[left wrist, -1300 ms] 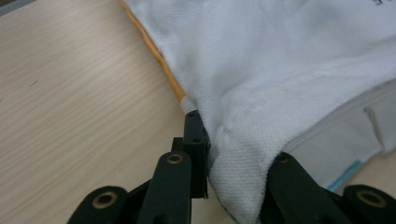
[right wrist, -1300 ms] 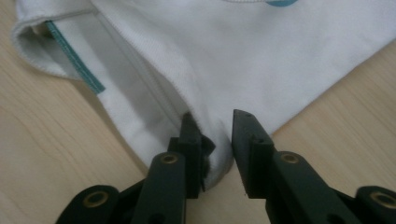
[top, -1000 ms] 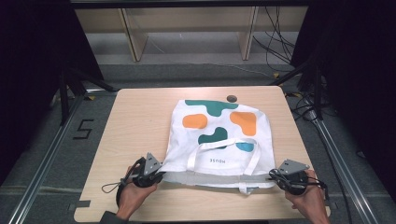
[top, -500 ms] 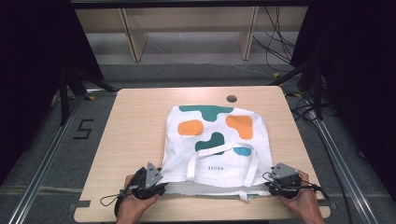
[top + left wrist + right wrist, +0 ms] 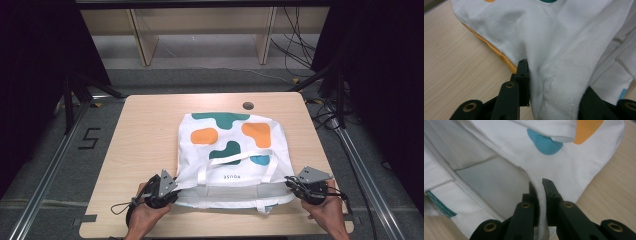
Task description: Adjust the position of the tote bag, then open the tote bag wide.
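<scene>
A white tote bag printed with green, orange and blue blobs lies flat on the wooden table, its mouth and handles toward the near edge. My left gripper is at the bag's near left corner. Its jaws have just been closing and now pinch bunched white cloth in the left gripper. My right gripper is at the near right corner. Its jaws have also just closed, and the right gripper is clamped on the bag's hemmed rim.
A small round hole in the tabletop lies just beyond the bag's far edge. Bare wood shows left of the bag. Metal rails run along both sides of the table, and wooden shelving stands behind.
The bag has slid toward the near edge, uncovering the round hole at its far side. Both hands stay at the near corners.
</scene>
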